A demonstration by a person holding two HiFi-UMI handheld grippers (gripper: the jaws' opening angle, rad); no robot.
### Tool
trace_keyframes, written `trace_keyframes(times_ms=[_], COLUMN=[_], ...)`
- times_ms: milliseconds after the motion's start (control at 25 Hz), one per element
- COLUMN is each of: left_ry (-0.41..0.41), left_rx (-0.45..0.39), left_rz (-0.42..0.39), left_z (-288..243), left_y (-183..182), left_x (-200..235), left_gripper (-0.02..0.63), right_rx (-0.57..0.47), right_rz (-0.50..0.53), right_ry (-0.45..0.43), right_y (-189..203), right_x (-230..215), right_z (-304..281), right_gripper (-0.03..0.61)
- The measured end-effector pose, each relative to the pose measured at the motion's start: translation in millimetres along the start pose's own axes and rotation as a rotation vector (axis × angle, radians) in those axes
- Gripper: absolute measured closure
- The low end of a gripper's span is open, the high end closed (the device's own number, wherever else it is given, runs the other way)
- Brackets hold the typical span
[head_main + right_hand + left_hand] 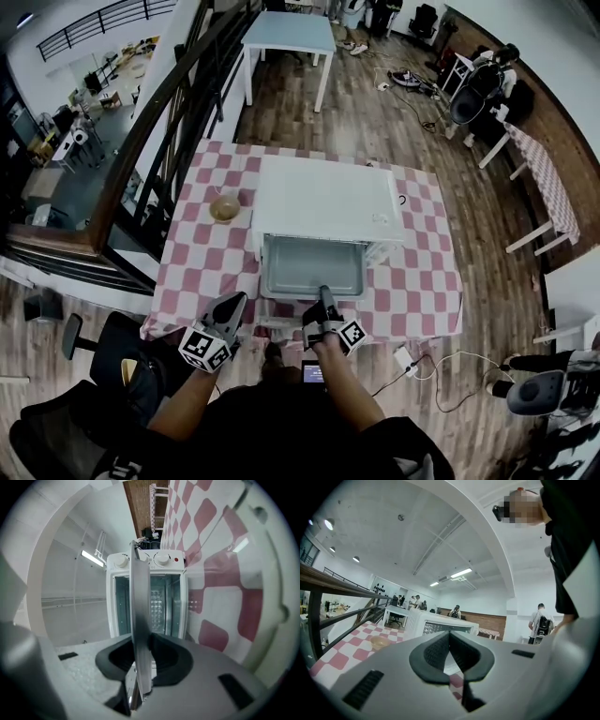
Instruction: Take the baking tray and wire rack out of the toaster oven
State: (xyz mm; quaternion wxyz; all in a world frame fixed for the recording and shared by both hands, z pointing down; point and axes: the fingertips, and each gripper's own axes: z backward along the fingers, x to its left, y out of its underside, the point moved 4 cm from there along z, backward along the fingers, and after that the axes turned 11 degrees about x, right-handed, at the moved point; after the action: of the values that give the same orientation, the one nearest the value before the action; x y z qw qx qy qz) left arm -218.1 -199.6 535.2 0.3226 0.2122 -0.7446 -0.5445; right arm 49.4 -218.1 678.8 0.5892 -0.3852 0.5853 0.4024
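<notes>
The task is partly under way. The baking tray (312, 265) sits in front of the white toaster oven (323, 202) on the checked tablecloth (412, 281), drawn out for most of its length, with its far edge at the oven's mouth. Whether it has fully cleared the opening cannot be told from the head view.

The right gripper (325, 298) is clamped on the middle of the tray's near rim. In the right gripper view the rim runs edge-on between the two dark pads, which press on it from both sides. The left gripper (234, 305) hangs just beside the tray's near left corner, its jaws together with nothing between them.

The wire rack (157, 604) appears to be inside the open oven, showing as a bright gridded patch, though this is hard to confirm.

Judging from this, lifting the tray away and setting it down is left to do, and then the whole rack step. A small bowl (225, 207) stands left of the oven, out of the way
</notes>
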Motion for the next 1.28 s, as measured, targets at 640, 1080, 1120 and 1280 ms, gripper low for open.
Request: trace_keyframes(times_ms=[640,1080,1120,1280], left_ry=[0.007,0.109,0.120,0.158], left_rx=[-0.022,-0.019,-0.017,-0.009], left_rz=[-0.008,-0.052,-0.057,-0.074], left_z=[90,90,87,71], left_y=[30,36,36,37], left_x=[-60,-106,-110,-123], left_gripper=[0.620,0.620,0.620,0.620], right_rx=[0.007,-0.092,-0.105,-0.160], right_rz=[0.074,0.082,0.083,0.095], right_ry=[-0.029,-0.056,-0.056,-0.053], right_y=[51,42,40,23], right_x=[19,29,30,33], right_z=[115,194,200,225], right_gripper=[0.492,0.495,0.495,0.495])
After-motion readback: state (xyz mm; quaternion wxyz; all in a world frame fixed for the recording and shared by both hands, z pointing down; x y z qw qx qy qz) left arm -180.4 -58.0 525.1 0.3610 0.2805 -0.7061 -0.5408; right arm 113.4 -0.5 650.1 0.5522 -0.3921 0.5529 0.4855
